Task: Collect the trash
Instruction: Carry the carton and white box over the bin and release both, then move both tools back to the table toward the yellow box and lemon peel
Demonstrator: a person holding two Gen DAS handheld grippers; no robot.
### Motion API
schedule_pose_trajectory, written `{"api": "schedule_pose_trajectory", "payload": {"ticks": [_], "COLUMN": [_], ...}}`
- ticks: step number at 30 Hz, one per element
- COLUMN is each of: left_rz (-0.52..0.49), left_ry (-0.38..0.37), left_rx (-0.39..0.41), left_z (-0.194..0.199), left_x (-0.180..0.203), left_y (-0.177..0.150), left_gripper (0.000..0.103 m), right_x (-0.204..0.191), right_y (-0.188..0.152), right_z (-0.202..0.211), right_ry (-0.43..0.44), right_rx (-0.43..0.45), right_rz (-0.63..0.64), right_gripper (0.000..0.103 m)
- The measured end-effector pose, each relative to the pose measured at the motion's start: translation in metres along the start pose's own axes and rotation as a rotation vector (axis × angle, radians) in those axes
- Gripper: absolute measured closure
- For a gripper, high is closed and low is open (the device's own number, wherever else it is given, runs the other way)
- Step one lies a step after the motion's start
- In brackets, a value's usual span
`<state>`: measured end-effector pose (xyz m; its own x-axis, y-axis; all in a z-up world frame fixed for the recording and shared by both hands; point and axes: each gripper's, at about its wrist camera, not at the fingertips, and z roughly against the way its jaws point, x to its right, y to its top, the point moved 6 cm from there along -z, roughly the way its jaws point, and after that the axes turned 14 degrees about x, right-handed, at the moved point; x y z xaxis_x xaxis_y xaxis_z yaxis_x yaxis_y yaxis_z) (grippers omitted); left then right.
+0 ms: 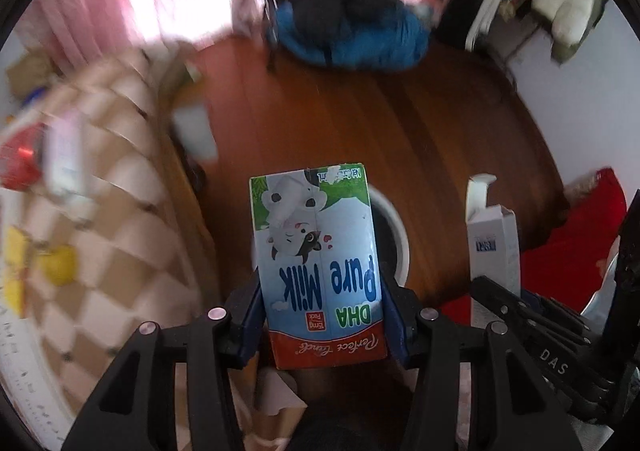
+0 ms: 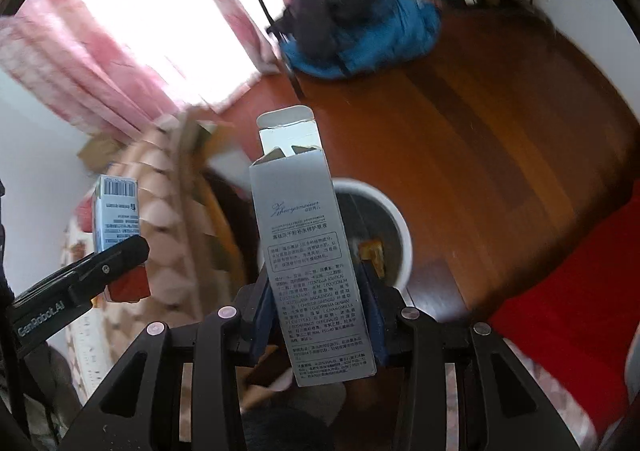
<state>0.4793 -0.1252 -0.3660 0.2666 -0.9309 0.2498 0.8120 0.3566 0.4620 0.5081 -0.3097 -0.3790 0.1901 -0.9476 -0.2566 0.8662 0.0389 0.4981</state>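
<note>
My left gripper (image 1: pixel 320 291) is shut on a blue and white "Pure Milk" carton (image 1: pixel 316 263), held upside down above a white round trash bin (image 1: pixel 396 235) on the wooden floor. My right gripper (image 2: pixel 318 291) is shut on a tall silver cardboard box (image 2: pixel 312 263) with its top flap open, also above the bin's white rim (image 2: pixel 400 223). The bin holds a yellow-brown wrapper (image 2: pixel 372 255). The silver box shows at the right in the left wrist view (image 1: pixel 494 243). The milk carton shows at the left in the right wrist view (image 2: pixel 116 211), with the left gripper (image 2: pixel 120 267).
A table with a checkered beige cloth (image 1: pixel 112 179) carrying blurred items stands at the left. A blue and black bag (image 1: pixel 352 31) lies on the wooden floor (image 1: pixel 440 139) at the back. A red cloth (image 2: pixel 568 307) is at the right. Pink curtains (image 2: pixel 100 71) hang behind.
</note>
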Motion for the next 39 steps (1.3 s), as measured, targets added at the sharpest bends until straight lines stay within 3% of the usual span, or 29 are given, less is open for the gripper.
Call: {"api": "schedule_pose_trajectory", "payload": {"ticks": [3, 7, 9, 11, 13, 14, 15, 16, 18, 24, 39], "left_rz": [0.027, 0.047, 0.053, 0.063, 0.056, 0.048, 0.042, 0.037, 0.016, -0.049, -0.079], "left_ry": [-0.006, 0.010, 0.027, 0.047, 0.073, 0.090, 0.102, 0.114, 0.134, 0.221, 0.210], "left_rx": [-0.094, -0.148, -0.157, -0.154, -0.149, -0.144, -0.142, -0.138, -0.124, -0.064, -0.020], "left_z": [-0.042, -0.075, -0.083, -0.090, -0.092, -0.090, -0.089, -0.089, -0.087, -0.080, -0.029], "left_x": [0.001, -0.002, -0.005, -0.011, -0.014, -0.015, -0.017, -0.018, -0.019, -0.024, -0.008], "left_y": [-0.006, -0.006, -0.004, 0.000, -0.003, -0.005, -0.006, -0.008, -0.010, -0.013, -0.012], "left_gripper": [0.053, 0.052, 0.043, 0.022, 0.009, 0.008, 0.008, 0.008, 0.008, 0.008, 0.008], "right_x": [0.021, 0.042, 0.049, 0.050, 0.050, 0.050, 0.049, 0.048, 0.050, 0.063, 0.059], "right_y": [-0.007, -0.012, -0.014, -0.019, -0.023, -0.026, -0.028, -0.031, -0.038, -0.055, -0.043], "right_z": [-0.041, -0.091, -0.108, -0.128, -0.141, -0.147, -0.150, -0.154, -0.155, -0.149, -0.088], "right_ry": [-0.003, -0.017, -0.014, -0.007, 0.002, -0.005, 0.000, 0.008, -0.003, -0.126, -0.216], "right_rx": [-0.076, -0.141, -0.162, -0.201, -0.213, -0.224, -0.225, -0.228, -0.238, -0.244, -0.174], "right_rz": [-0.031, -0.057, -0.072, -0.072, -0.077, -0.072, -0.077, -0.085, -0.080, -0.013, 0.033], "right_gripper": [0.061, 0.061, 0.061, 0.061, 0.060, 0.058, 0.045, 0.023, 0.003, 0.000, 0.000]}}
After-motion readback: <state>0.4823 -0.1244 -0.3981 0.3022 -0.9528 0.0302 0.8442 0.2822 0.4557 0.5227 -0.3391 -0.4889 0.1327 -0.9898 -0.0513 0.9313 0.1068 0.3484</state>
